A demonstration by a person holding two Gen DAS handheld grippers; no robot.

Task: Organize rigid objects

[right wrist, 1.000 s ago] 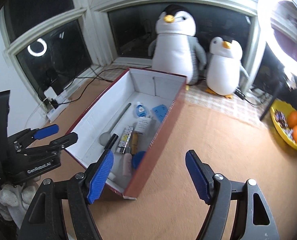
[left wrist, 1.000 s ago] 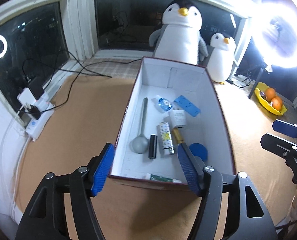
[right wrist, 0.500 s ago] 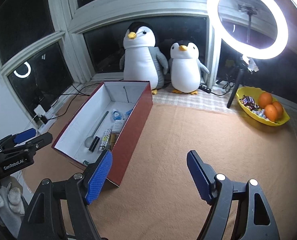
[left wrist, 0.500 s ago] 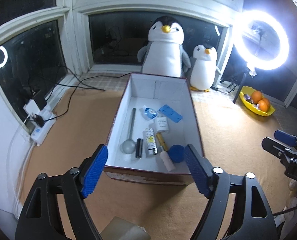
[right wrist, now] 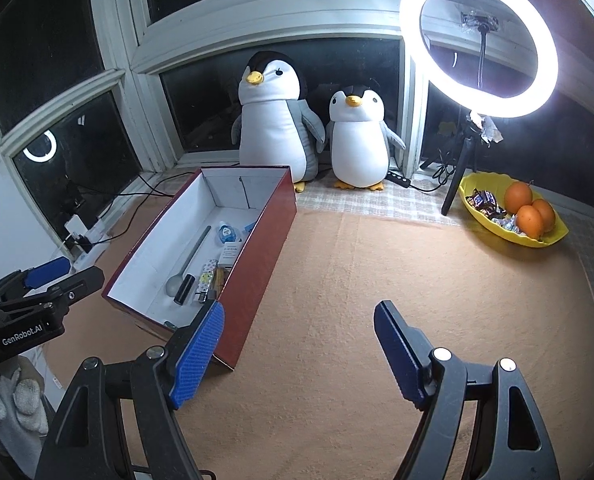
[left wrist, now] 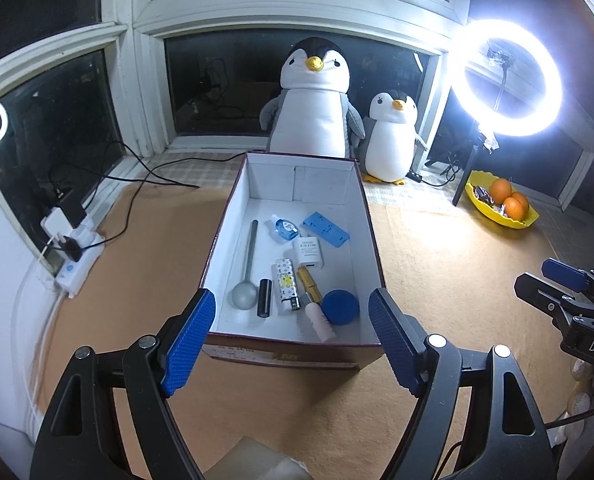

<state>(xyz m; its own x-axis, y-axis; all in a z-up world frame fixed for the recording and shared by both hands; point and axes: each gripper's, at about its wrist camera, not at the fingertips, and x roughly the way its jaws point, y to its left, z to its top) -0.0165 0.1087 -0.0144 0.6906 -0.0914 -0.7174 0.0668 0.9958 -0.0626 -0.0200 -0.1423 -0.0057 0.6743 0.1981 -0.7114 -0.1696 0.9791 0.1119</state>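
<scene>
Fuzzy tan carpet [right wrist: 377, 280]; rigid cardboard box [left wrist: 371, 240] at 12 o'clock holds a metal spoon [left wrist: 247, 276]. Left claw [left wrist: 293, 340], just widened, and right claw [right wrist: 297, 350] both spread, empty.

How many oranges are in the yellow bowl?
3, piled together at the bowl's right end: one at the back, one in front, one rightmost. More may be hidden.

Black hand-held gripper [left wrist: 291, 338], blue ribbed pads [left wrist: 189, 342]

Dark red box [right wrist: 257, 256], white inside; blue round lid [left wrist: 340, 306]; blue flat holder [left wrist: 325, 229]; yellow bowl [right wrist: 509, 236], upper right, with oranges [right wrist: 531, 210]; white-grey penguins [right wrist: 277, 120]; tan carpet [right wrist: 377, 280]; blue ribbed fingers [right wrist: 197, 356]
</scene>
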